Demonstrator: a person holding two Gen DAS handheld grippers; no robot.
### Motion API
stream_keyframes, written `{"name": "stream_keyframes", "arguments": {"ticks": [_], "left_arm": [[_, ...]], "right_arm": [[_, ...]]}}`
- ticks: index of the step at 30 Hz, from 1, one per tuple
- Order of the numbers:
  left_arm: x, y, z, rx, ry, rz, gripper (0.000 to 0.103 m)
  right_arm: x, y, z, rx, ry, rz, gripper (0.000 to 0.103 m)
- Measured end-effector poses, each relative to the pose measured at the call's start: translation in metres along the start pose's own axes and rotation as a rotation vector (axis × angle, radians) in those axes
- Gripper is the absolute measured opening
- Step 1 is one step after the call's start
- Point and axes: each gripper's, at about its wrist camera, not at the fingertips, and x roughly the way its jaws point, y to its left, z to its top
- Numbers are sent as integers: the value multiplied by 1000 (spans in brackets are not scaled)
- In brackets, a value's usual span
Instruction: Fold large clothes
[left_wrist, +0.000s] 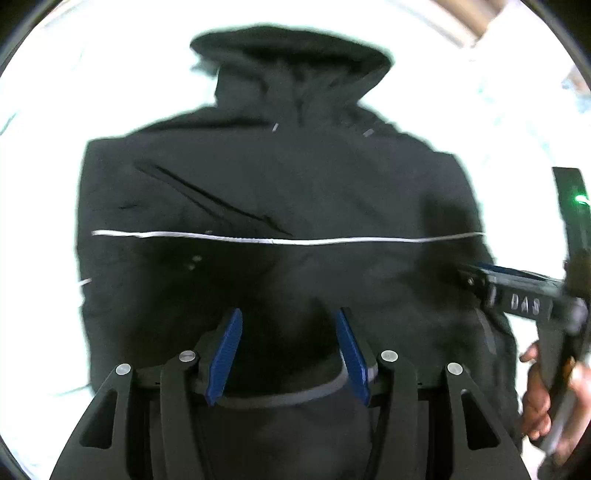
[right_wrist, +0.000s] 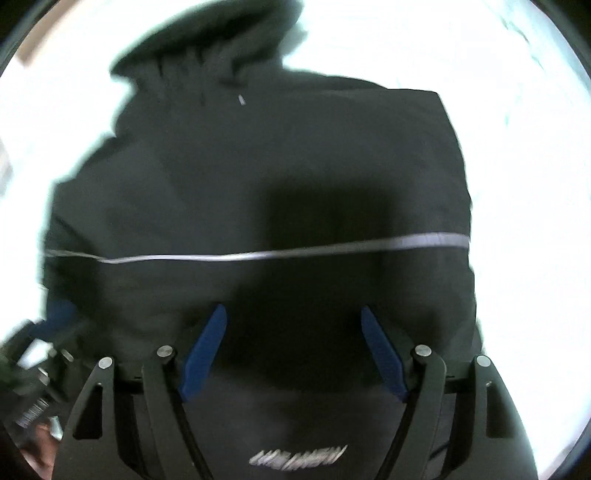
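A large black hooded jacket lies flat on a white surface, hood at the far end, with a thin white stripe across its body. It also fills the right wrist view, stripe included. My left gripper is open and empty, its blue pads hovering over the jacket's near part. My right gripper is open and empty over the jacket too. The right gripper shows at the right edge of the left wrist view, held by a hand.
The white surface surrounds the jacket on all sides. The left gripper's body and a hand show at the lower left of the right wrist view. A brown strip lies beyond the surface's far right edge.
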Motion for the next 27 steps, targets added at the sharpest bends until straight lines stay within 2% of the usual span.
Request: {"name": "stream_keyframes", "arguments": {"ticks": [3,6,8,11,15,20,23,27], "left_arm": [[-45,18,-14,27,-44,-27,54],[-86,50,-15,29,-100,-60,54],[-108,66,-8,25,-134,-75,54],[-121,85,19,17,-175,-108,54],[-121,87,59,7,-230,-113,54],[-91,99,116,-56,-271,-117,54],[-56,109,159,-92,-290,-93,54],[-5,120,209,-127,-272,-107,54]], "right_arm": [[-36,0,-21,43,-46,9,78],[-67,2,-33,70,-112,10,78],[-83,-3,-38,91,-161,-11,78],[-101,-3,-28,125,-227,-26,78],[-108,11,19,114,-278,-28,78],[-98,21,88,13,-397,-43,78],[-75,20,137,-28,-444,-15,78],[-22,18,204,-47,-433,-12,78]]}}
